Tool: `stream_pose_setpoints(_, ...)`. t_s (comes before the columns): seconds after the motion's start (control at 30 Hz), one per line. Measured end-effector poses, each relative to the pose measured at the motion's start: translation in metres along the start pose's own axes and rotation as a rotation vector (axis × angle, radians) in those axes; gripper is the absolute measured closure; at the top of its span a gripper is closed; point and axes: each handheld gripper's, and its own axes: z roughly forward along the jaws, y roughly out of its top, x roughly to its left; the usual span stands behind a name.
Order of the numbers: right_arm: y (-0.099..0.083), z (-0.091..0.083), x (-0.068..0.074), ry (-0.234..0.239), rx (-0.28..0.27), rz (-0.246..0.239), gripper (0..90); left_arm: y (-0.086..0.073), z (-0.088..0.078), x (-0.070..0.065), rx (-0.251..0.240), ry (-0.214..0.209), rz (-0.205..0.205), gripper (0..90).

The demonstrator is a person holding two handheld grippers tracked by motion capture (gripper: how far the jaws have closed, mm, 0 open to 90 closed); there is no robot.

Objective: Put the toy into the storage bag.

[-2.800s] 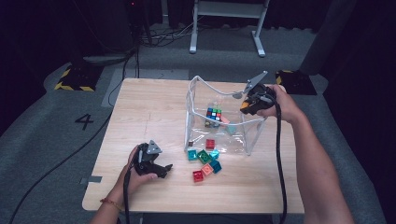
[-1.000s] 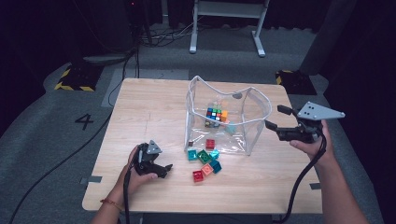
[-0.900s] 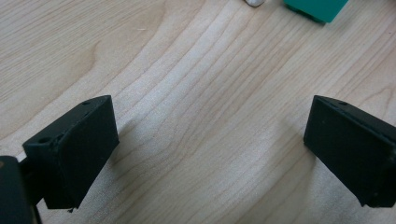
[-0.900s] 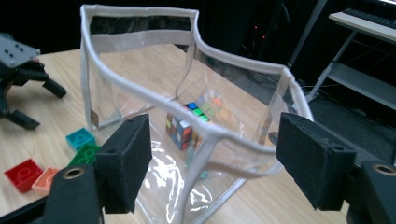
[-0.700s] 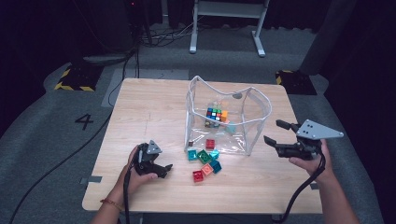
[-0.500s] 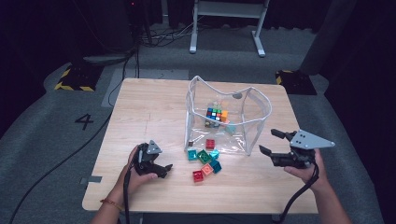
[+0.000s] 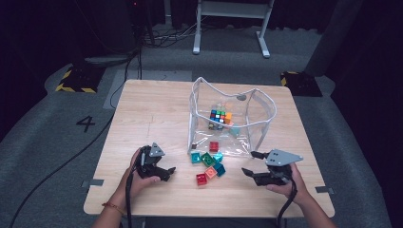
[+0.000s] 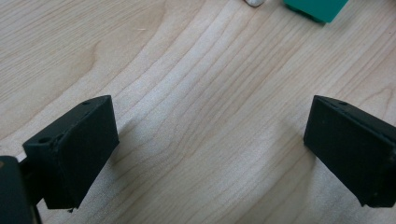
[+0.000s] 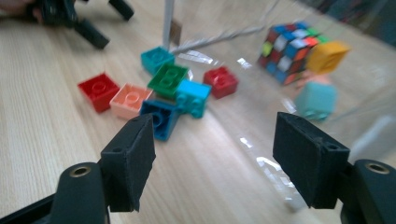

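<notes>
Loose bricks (image 7: 208, 164) – beside clear bag (image 7: 256, 124)

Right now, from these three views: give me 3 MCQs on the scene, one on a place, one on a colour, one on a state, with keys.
1. Where does the puzzle cube sit?
A. inside the clear bag
B. on the bare table by the left gripper
C. between the right gripper's jaws

2. What colour is the brick at the far end of the loose cluster from the bag?
A. yellow
B. red
C. white

3. How do the right gripper's jaws stand?
A. shut on a blue brick
B. shut with nothing in them
C. apart, nothing between the pads

Key: 1 A, the high view shows the cube behind the bag's clear wall. 2 B, the right gripper view shows it red beside a pink one. 3 C, bare table shows between the pads, though the jaws have just been closing a little.
</notes>
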Motion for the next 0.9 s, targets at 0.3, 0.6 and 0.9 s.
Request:
stream_pose_setpoints(0.3,-0.003,0.053,0.016,0.090,0.090,-0.018,31.9,0.000,0.000,0.000,0.000,0.000,0.000,3.1)
stream_pose_setpoints(0.6,-0.003,0.084,0.029,0.101,0.148,-0.070,33.3,0.000,0.000,0.000,0.000,0.001,0.001,3.2)
stream_pose_setpoints(0.9,-0.008,0.091,0.025,0.142,0.136,-0.029,50.6,0.000,0.000,0.000,0.000,0.000,0.001,3.1)
